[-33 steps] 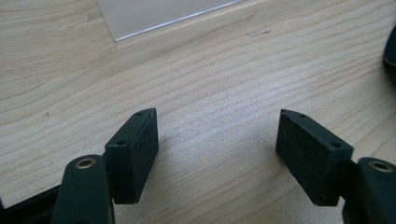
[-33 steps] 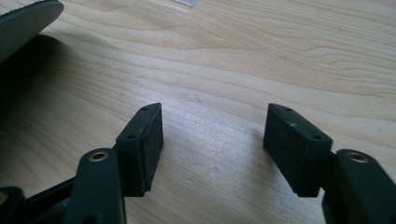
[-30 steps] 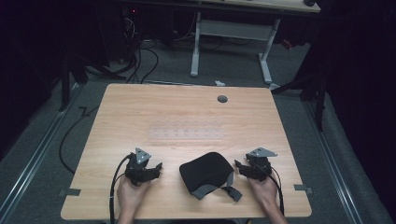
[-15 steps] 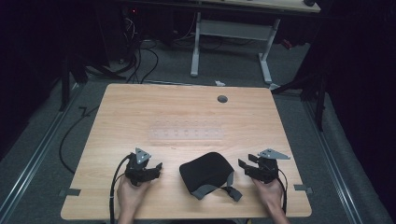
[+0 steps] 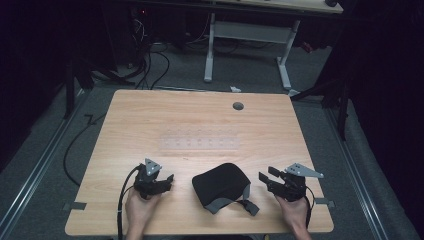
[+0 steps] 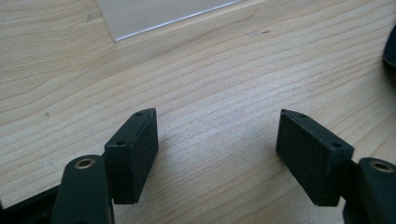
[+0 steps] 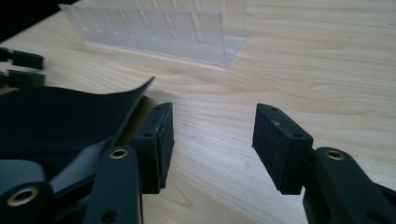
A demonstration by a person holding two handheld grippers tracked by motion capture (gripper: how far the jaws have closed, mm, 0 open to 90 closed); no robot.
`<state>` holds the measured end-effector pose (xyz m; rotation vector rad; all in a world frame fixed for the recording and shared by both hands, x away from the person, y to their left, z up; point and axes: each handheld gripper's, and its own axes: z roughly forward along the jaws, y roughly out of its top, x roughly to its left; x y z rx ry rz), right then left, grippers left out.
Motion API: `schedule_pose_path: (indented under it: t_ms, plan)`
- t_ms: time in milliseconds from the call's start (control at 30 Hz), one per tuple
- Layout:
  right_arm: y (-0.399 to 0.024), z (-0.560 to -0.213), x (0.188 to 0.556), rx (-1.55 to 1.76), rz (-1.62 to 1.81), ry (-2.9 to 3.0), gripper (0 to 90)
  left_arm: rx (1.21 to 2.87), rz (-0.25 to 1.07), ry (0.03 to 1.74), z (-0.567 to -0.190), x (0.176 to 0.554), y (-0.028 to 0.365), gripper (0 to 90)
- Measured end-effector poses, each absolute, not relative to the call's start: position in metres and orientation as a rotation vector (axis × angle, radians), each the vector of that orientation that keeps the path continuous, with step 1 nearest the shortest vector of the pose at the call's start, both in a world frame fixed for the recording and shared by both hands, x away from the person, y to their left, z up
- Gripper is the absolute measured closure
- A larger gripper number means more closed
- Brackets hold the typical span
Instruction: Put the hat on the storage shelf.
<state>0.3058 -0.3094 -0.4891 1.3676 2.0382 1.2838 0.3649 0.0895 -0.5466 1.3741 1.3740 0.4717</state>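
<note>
Wood table (image 5: 150,125) mid-frame. Clear slotted rack (image 5: 199,142) at centre. Black pouch w/ grey strap (image 5: 221,182) lower centre, btwn hands, likely staged for pickup. Left gripper (image 5: 169,179), right gripper (image 5: 264,176): jaws apart, empty, flanking it.

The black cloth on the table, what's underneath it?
The black cloth lies on the wooden table, its grey strap trailing out toward the person. One edge lifts over bare wood; whatever lies under the rest is covered.
</note>
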Motion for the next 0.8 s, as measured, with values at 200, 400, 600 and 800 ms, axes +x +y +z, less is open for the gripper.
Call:
schedule_pose_path:
  t_ms: [200, 400, 600, 800]
  plan:
    - [-0.301, -0.483, 0.301, 1.332, 1.339, 2.102, 48.2, 1.374, 0.472, 1.374, -0.547, 0.365, 0.090, 30.0]
    - [-0.290, -0.477, 0.299, 1.281, 1.341, 2.134, 47.2, 1.374, 0.472, 1.374, -0.547, 0.365, 0.089, 29.9]
    - [-0.277, -0.478, 0.300, 1.243, 1.311, 2.185, 46.6, 1.376, 0.470, 1.372, -0.547, 0.365, 0.089, 29.7]
    - [-0.268, -0.482, 0.303, 1.244, 1.304, 2.221, 46.5, 1.376, 0.470, 1.372, -0.547, 0.365, 0.089, 29.6]
